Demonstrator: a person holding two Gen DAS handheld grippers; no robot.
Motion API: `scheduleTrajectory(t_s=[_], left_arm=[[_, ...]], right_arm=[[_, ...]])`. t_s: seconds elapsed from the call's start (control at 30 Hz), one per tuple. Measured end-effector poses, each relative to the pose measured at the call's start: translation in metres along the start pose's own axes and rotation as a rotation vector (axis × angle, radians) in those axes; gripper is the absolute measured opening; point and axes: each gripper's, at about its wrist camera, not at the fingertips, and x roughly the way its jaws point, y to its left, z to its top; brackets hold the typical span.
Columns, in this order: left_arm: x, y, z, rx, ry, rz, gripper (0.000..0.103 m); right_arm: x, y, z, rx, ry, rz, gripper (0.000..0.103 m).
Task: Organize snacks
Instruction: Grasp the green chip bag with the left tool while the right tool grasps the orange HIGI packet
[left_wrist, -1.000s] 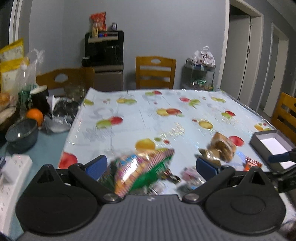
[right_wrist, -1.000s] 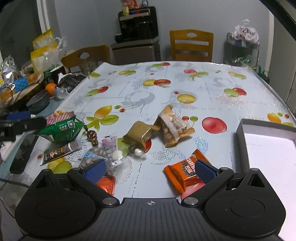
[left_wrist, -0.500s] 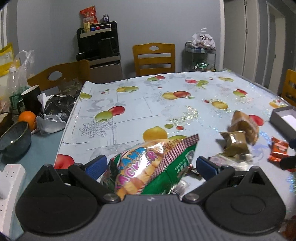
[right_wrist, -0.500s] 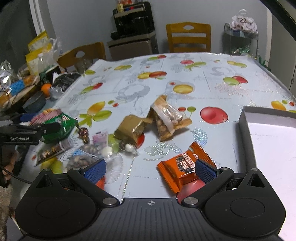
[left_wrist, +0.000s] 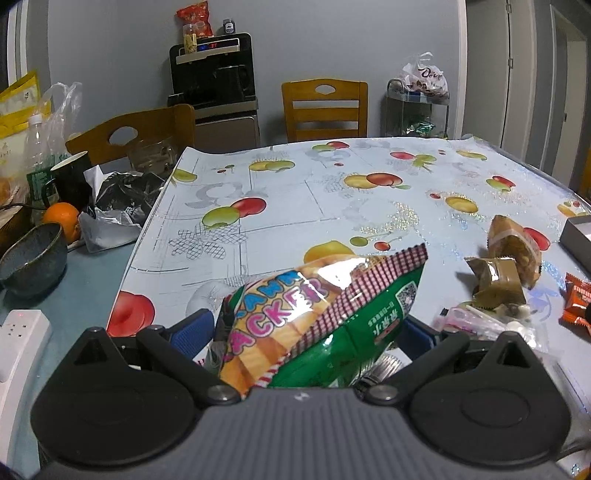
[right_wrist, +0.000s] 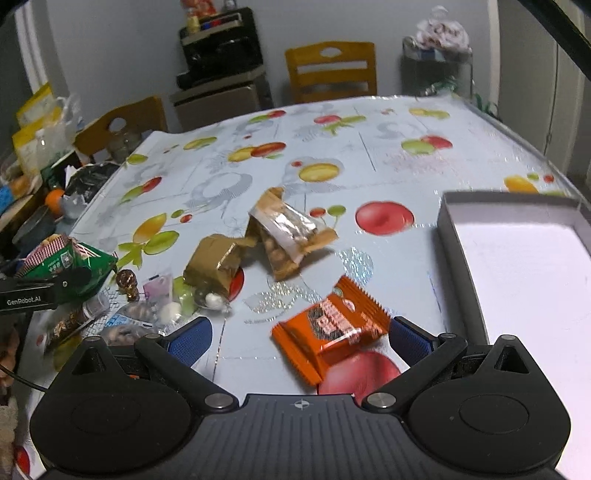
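A green cracker bag (left_wrist: 317, 317) is being held between the closed-in jaws of the left gripper (left_wrist: 306, 328), lifted off the table (left_wrist: 295, 192); an orange packet (right_wrist: 332, 328) is being framed, untouched, by the wide-open right gripper (right_wrist: 299, 339); the grey box (right_wrist: 517, 266) is lying empty; nearly all the sorting is being left undone, with loose sweets (right_wrist: 166, 310) scattered.

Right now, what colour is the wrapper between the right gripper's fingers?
Orange wrapper with dark print, clearest in the right wrist view.
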Motion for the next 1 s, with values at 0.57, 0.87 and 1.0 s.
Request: scheduleTrajectory(t_s=[0.57, 0.87, 1.0], left_arm=[[-0.004, 0.001, -0.003, -0.015, -0.015, -0.012, 0.103], [0.008, -0.002, -0.007, 0.021, -0.046, 0.043, 0.103], [0.008, 0.002, -0.009, -0.002, -0.057, 0.040, 0.099]], right_arm=[[0.033, 0.018, 0.002, -0.083, -0.002, -0.097, 0.074], [0.031, 0.016, -0.007, -0.142, -0.036, -0.122, 0.073], [0.028, 0.013, -0.007, -0.146, -0.058, -0.123, 0.051]])
